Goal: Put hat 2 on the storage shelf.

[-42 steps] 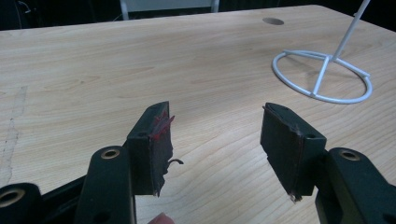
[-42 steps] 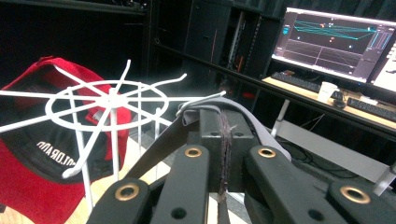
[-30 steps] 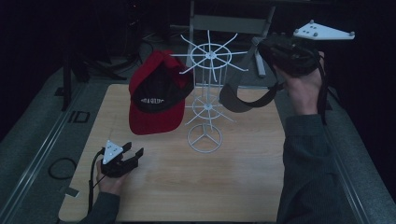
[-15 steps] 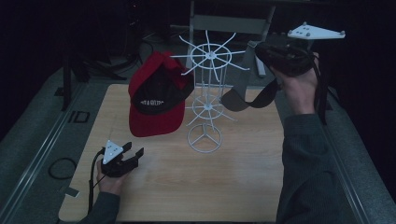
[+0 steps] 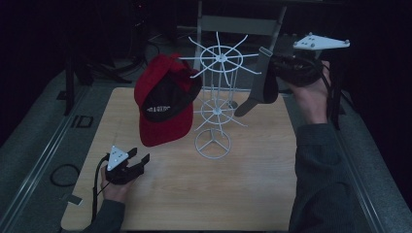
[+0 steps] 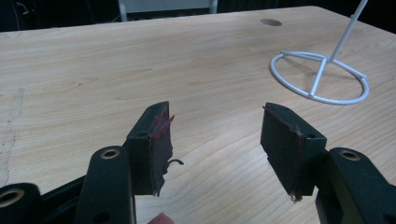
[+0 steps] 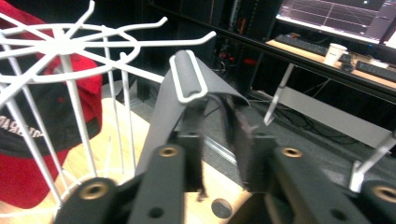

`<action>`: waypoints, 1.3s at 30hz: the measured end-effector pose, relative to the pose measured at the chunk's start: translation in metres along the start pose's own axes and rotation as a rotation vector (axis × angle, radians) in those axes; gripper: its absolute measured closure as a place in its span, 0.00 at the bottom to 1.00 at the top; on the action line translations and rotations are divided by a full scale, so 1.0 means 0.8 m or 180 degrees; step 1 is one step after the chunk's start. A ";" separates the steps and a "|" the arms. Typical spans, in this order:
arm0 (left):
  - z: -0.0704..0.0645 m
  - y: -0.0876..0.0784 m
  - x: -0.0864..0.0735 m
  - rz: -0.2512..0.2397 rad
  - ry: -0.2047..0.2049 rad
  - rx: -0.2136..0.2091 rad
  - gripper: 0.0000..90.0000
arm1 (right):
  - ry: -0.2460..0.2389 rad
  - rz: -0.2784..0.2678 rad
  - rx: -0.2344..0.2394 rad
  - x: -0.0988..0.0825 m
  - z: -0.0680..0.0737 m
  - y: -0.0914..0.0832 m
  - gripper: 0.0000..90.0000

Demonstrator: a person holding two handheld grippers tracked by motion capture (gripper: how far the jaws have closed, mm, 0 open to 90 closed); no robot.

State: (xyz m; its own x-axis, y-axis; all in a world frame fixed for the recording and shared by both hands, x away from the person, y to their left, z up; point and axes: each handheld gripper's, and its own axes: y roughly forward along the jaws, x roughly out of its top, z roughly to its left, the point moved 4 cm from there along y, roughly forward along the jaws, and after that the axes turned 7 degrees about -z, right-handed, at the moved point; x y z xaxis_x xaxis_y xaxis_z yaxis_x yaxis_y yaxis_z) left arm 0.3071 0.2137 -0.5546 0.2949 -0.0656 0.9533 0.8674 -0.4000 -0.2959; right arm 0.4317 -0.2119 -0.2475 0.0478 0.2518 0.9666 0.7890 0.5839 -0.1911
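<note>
A white wire hat rack (image 5: 216, 58) stands mid-table on a ring base (image 6: 320, 77). A red cap (image 5: 165, 104) hangs from its left hooks. A grey cap (image 5: 262, 87) hangs on a right-hand hook (image 7: 187, 77), its fabric (image 7: 163, 107) draped over the hook's looped end. My right gripper (image 5: 273, 68) is raised just behind that hook. Its jaws (image 7: 217, 130) have just been opening and stand apart, with a fold of the grey cap loose between them. My left gripper (image 5: 138, 158) rests on the table at the front left, open (image 6: 217, 135) with nothing between its pads.
The wooden table (image 5: 252, 194) has a dark round hole (image 6: 271, 22) beyond the rack. A grey metal frame (image 5: 240, 24) stands behind the table. A cable loop (image 5: 63, 174) lies left of the table. A desk with a cup (image 7: 335, 53) and keyboards is farther off.
The grey cap, held out beside the rack before, now hangs down from a right-hand hook. The right gripper has shifted slightly. The left gripper has stayed put.
</note>
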 end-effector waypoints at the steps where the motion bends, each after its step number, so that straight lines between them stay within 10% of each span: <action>1: 0.000 0.000 0.000 0.0001 0.0003 -0.0002 0.48 | 0.0008 0.0004 -0.0008 -0.001 0.000 0.000 0.74; 13: 0.000 0.000 0.000 0.0009 0.0006 0.0001 0.48 | -0.0009 -0.0015 -0.0227 -0.016 -0.009 -0.009 0.52; 39: -0.001 0.001 -0.001 0.0016 0.0034 0.0022 0.47 | 0.0107 0.0149 -0.0331 -0.080 -0.013 -0.032 0.50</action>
State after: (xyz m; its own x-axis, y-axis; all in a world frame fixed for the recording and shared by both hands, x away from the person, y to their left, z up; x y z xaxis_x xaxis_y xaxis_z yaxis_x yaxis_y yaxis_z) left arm 0.3072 0.2130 -0.5557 0.2950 -0.0774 0.9524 0.8687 -0.3934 -0.3011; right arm 0.4149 -0.2507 -0.3026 0.1052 0.2498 0.9626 0.8447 0.4883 -0.2191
